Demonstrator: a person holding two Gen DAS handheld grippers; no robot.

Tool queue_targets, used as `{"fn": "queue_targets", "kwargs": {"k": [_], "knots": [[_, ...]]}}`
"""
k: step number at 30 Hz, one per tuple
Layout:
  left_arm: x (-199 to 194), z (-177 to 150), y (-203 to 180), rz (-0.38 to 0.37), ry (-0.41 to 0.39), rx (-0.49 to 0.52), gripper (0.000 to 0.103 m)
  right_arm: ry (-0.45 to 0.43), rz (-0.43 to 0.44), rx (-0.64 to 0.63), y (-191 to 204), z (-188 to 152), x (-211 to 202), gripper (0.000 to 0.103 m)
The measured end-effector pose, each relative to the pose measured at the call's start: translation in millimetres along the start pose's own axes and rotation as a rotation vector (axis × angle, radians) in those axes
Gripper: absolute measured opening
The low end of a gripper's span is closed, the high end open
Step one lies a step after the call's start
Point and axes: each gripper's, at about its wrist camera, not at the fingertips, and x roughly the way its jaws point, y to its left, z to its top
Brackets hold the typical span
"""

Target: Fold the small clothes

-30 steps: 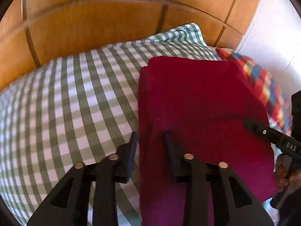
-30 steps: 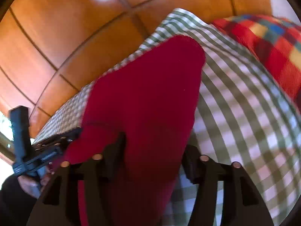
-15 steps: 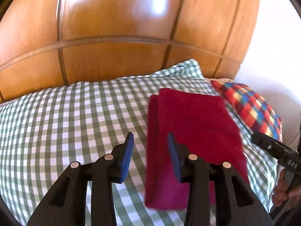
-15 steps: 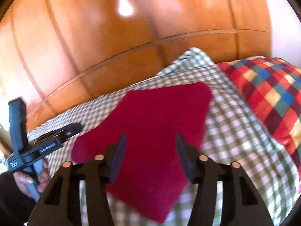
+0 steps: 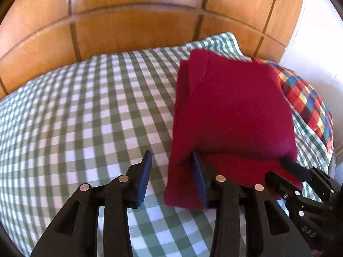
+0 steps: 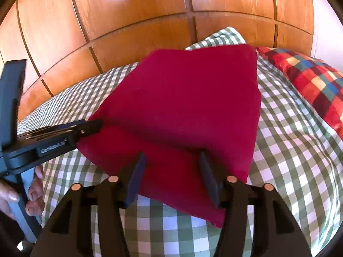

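Since half a second ago both grippers have come down and forward onto the red garment (image 6: 182, 107), which now fills far more of each view, and a crease runs across it near the fingertips.

The left gripper (image 5: 171, 173) is spread wide; its right finger is tucked against the garment's near left edge, its left finger stands over bare checked bedding (image 5: 85, 117). The right gripper (image 6: 171, 173) is also spread wide, both fingers over the garment's near portion. Neither gripper has closed on cloth.

The garment lies on the checked bedding directly ahead of both grippers, with a multicoloured plaid pillow (image 6: 310, 79) to the right and a wooden headboard (image 6: 150, 10) beyond.

Judged step: taking up the near edge for a further fold away from the grippers.

Procedure:
- Place one finger beneath all layers at each near corner before closing; the left edge shows at least two layers.
- Close both grippers at matching points along the near edge.
- Lift evenly and carry the edge forward, aligning it with the far edge.
- Release only once the layers lie flat.

Caution: the soft bedding may be pinched together with the cloth.
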Motion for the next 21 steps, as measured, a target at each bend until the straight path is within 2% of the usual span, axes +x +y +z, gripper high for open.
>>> {"fn": "queue_targets", "kwargs": {"k": [3, 6, 10, 17, 19, 21], "knots": [[-14.3, -3.6, -4.4, 0.02, -0.033, 0.0, 0.038, -0.01, -0.014, -0.007, 4.1, 2.1, -5.5, 0.068], [-26.9, -6.9, -8.8, 0.041, -0.066, 0.004, 0.038, -0.027, -0.025, 0.002, 9.9, 3.8, -13.9, 0.074], [-43.6, -12.4, -12.1, 0.064, -0.114, 0.001, 0.047, -0.059, -0.061, 0.009, 16.5, 4.6, -26.5, 0.076], [-71.5, -16.2, -15.6, 0.07, -0.169, 0.0, 0.047, -0.059, -0.104, 0.055, 17.8, 0.5, -37.6, 0.077], [-81.1, -18.1, -16.9, 0.077, -0.19, 0.0, 0.058, -0.063, -0.113, 0.065, 19.4, -2.0, -42.4, 0.081], [-89.2, -20.0, -18.4, 0.079, -0.21, 0.001, 0.06, -0.065, -0.124, 0.066, 22.7, -4.9, -45.8, 0.084]]}}
